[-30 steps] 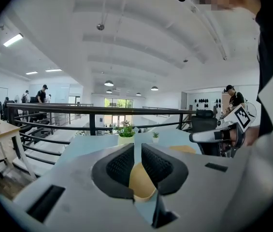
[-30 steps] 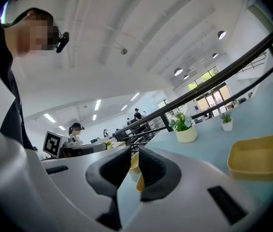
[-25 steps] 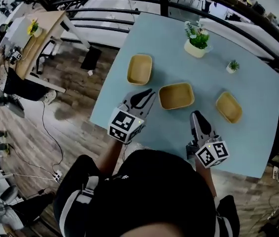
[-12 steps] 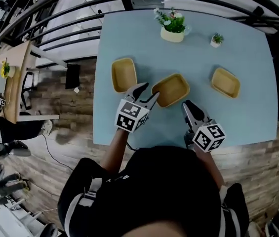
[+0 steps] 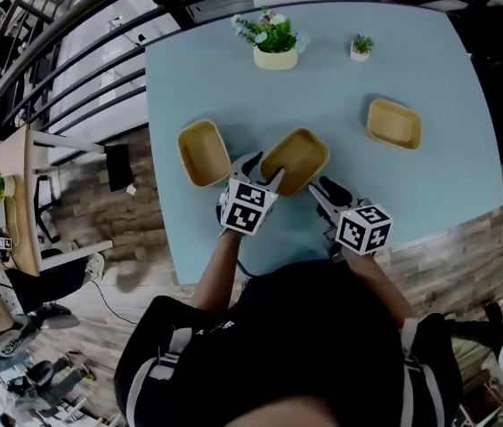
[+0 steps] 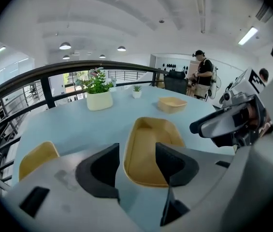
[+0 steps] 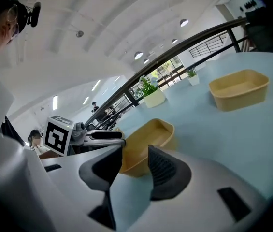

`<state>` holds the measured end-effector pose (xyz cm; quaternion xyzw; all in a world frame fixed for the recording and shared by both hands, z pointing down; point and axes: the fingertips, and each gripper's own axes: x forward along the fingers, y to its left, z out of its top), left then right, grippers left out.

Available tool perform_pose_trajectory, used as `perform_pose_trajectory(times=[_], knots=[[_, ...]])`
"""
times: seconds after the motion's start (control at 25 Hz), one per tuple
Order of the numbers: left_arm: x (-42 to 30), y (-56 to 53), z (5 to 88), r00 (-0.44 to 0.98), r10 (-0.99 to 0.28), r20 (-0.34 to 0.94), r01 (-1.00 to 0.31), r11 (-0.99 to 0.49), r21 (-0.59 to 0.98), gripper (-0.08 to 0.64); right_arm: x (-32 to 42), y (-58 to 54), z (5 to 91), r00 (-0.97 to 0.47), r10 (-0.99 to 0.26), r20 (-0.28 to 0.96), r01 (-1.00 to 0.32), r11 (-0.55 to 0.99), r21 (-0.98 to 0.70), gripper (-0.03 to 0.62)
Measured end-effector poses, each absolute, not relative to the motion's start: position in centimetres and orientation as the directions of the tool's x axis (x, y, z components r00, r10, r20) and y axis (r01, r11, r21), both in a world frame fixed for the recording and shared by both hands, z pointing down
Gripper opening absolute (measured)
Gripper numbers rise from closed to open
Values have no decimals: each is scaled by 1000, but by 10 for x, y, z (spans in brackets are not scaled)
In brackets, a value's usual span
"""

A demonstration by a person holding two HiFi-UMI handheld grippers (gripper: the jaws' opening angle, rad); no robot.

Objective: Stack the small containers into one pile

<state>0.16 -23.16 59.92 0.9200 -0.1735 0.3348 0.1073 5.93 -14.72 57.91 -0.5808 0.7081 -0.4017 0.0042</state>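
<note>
1. Desk (image 5: 411,194): pale blue top. The person stands at its near edge, and a dark railing runs beyond the far edge.

2. Left tool (image 5: 262,171): held over the near part of the desk, left of centre. Its jaws stand apart and clamp nothing. In the left gripper view the near end of the middle container (image 5: 294,160) shows in the gap between the two dark pads. The pads are not closed on its rim, and contact cannot be confirmed.

3. Right tool (image 5: 322,189): held just right of the left tool, above the near edge. Its jaws are apart with a narrower gap and grip nothing. In the right gripper view the near right corner of the middle container lies just ahead of the pads.

4. Containers: three shallow tan trays, each lying singly on the desk, none stacked.
   - The middle container sits toward the centre of the near edge, between the two tools.
   - The left container (image 5: 203,152) lies near the left edge, just beside the left tool.
   - The right container (image 5: 393,124) lies toward the right edge, well apart from both tools.

5. Potted plant (image 5: 274,43): cream pot, upright at the far edge near the middle.

6. Small plant (image 5: 360,48): white pot, upright at the far edge, right of the larger plant.
</note>
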Motion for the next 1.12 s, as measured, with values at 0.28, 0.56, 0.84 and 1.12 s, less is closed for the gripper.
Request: perform_pose_trajectory(times=[0.28, 0.56, 0.84, 1.12], knots=[[6, -226, 618, 703, -184, 687, -375, -916, 139, 213, 55, -149, 603, -328, -799, 503, -802, -46, -595, 175], [4, -224, 629, 700, -157, 697, -379, -908, 176, 213, 56, -153, 610, -306, -798, 519, -805, -74, -589, 176], [11, -218, 638, 689, -131, 713, -369, -910, 189, 213, 55, -153, 621, -329, -772, 544, -807, -70, -587, 187], [14, -217, 616, 759, -147, 634, -386, -886, 257, 213, 59, -159, 606, -288, -803, 522, -828, -66, -557, 196]])
